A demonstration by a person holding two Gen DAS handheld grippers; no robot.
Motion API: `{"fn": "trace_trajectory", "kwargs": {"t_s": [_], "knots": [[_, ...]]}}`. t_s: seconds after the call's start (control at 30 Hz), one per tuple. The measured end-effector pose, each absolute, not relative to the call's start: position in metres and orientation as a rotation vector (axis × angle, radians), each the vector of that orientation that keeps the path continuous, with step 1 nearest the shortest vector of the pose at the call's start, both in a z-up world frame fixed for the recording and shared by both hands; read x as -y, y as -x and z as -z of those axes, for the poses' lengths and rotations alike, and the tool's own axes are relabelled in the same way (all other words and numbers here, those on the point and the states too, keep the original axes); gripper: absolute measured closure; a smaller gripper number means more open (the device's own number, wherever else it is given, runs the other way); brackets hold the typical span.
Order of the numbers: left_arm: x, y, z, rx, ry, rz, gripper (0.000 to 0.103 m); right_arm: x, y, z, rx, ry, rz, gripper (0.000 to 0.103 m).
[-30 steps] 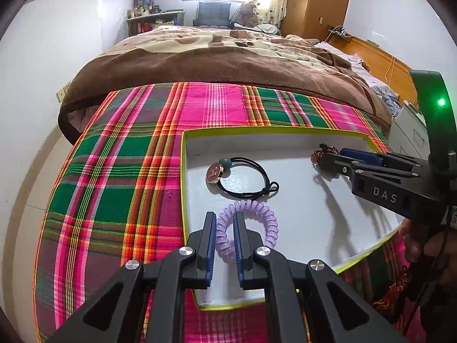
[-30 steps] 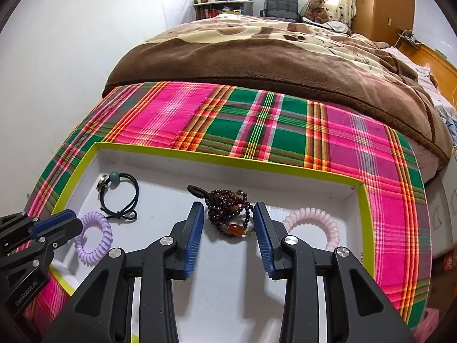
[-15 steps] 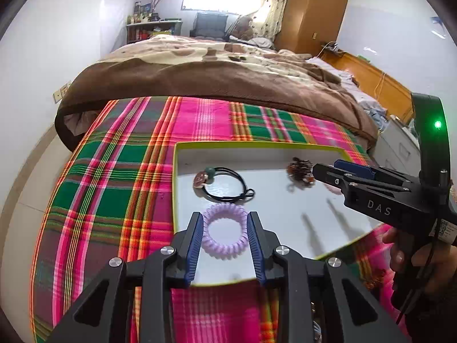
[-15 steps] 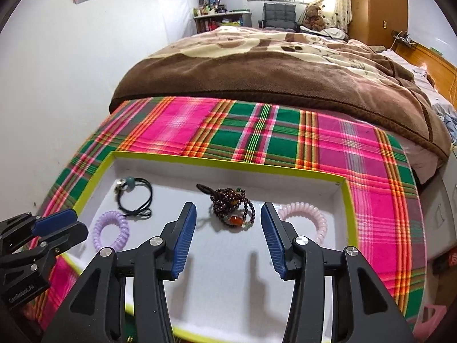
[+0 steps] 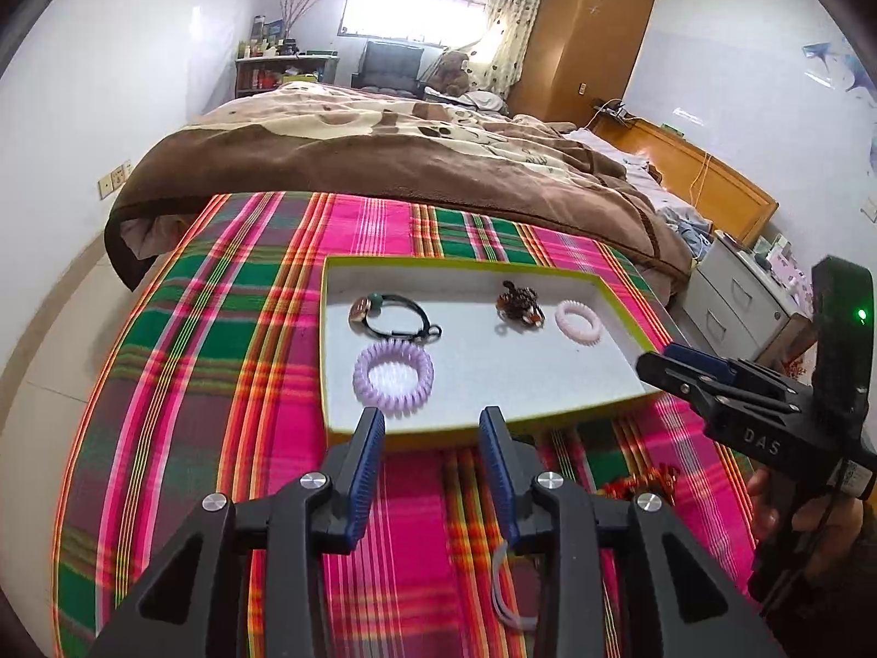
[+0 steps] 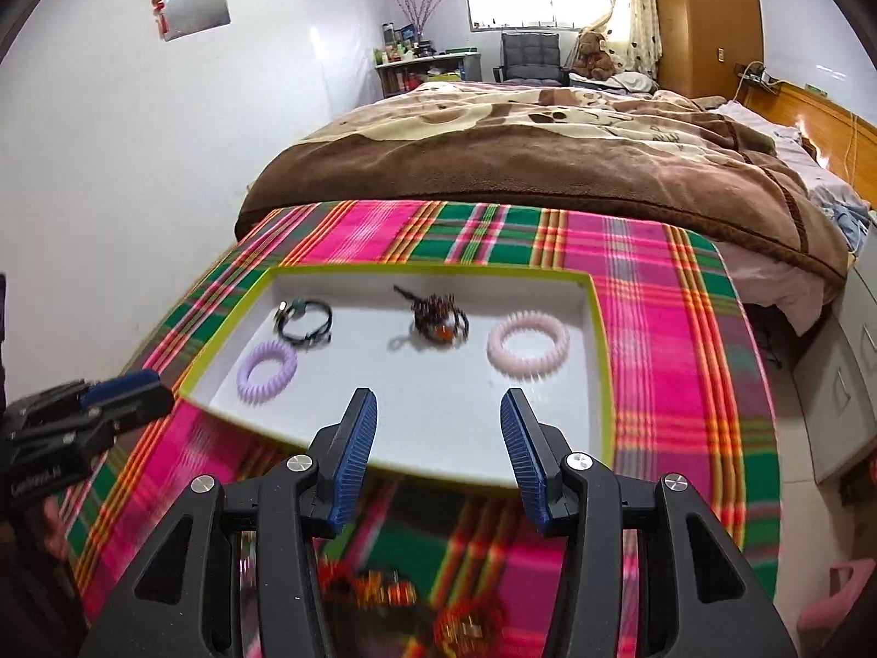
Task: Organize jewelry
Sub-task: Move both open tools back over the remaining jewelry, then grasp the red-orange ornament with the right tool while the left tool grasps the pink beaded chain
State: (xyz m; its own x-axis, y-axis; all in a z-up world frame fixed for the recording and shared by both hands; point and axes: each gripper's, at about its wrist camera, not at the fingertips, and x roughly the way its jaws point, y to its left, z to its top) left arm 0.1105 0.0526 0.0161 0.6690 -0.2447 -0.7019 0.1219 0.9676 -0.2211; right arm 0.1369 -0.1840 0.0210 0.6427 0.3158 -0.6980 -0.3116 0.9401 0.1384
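A white tray with a yellow-green rim lies on the plaid cloth. In it are a purple coil hair tie, a black hair tie with a bead, a dark beaded bracelet and a pink coil tie. My left gripper hovers off the tray's near edge, its jaws opening with nothing between them. My right gripper is open and bare over the tray's near part.
More loose jewelry lies on the plaid cloth in front of the tray: orange-red pieces and a grey cord. A bed with a brown blanket lies beyond. A grey drawer cabinet stands at the right.
Both grippers drew back and up from the tray. The left one let go of the purple coil tie and opened. The right one's jaws widened away from the beaded bracelet.
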Motion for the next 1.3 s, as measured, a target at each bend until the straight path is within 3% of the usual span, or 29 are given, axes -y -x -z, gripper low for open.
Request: {"fn": "trace_trajectory", "kwargs": {"t_s": [1.07, 1.27, 1.3], "knots": [[-0.053, -0.048, 0.011, -0.859, 0.170, 0.200, 0.067, 0.167, -0.089, 0.017, -0.885, 0.032, -0.412, 0.055], [-0.056, -0.046, 0.014, -0.867, 0.176, 0.201, 0.067, 0.161, -0.083, 0.016, -0.859, 0.064, -0.391, 0.079], [-0.056, -0.045, 0.014, -0.868, 0.176, 0.197, 0.067, 0.161, -0.083, 0.017, -0.861, 0.060, -0.398, 0.079]]}}
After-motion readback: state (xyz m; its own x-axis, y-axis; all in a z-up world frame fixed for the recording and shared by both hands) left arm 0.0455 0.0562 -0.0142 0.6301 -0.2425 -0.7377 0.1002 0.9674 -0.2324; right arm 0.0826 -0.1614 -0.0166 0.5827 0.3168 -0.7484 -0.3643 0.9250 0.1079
